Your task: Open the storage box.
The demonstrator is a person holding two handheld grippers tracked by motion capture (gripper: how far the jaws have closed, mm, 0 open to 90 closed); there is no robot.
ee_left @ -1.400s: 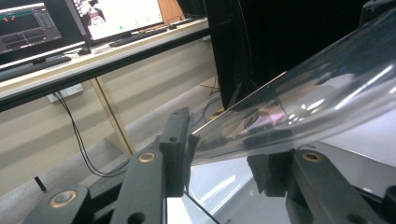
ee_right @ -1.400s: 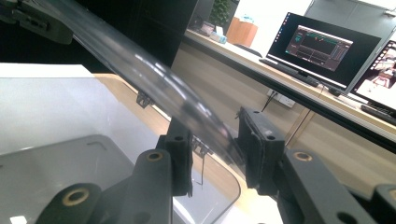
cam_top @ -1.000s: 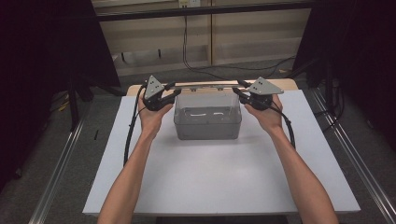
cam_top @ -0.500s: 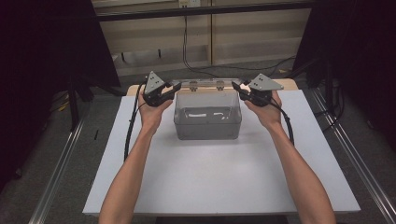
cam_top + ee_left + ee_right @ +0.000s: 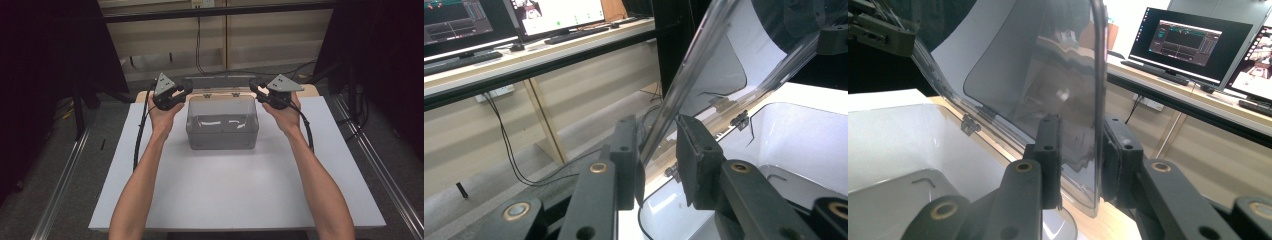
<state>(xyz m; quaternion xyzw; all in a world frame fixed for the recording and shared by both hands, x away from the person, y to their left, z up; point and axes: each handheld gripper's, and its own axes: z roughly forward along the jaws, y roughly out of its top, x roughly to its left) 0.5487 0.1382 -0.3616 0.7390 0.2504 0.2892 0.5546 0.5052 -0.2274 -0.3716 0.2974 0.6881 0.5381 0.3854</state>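
A clear plastic box (image 5: 222,132) stands on the white board, its hinged lid (image 5: 220,82) raised and leaning toward the far side. My left gripper (image 5: 187,90) holds the lid's left corner and my right gripper (image 5: 254,87) its right corner. In the left gripper view the lid's edge (image 5: 704,65) runs down between the jaws of the left gripper (image 5: 656,135), which have just been closing on it. The right gripper (image 5: 1080,132) likewise has the lid (image 5: 1038,65) between its jaws, which have also just been closing. A small L-shaped key (image 5: 923,182) lies inside the box.
The white board (image 5: 225,200) has free room in front of the box. Metal rails (image 5: 65,185) run along both sides. Behind the table is a wooden shelf with cables (image 5: 199,40). Monitors (image 5: 1188,42) and a keyboard stand on a desk beyond.
Both grippers have crept slightly toward the far side with the lid's edge. The box has stayed where it was.
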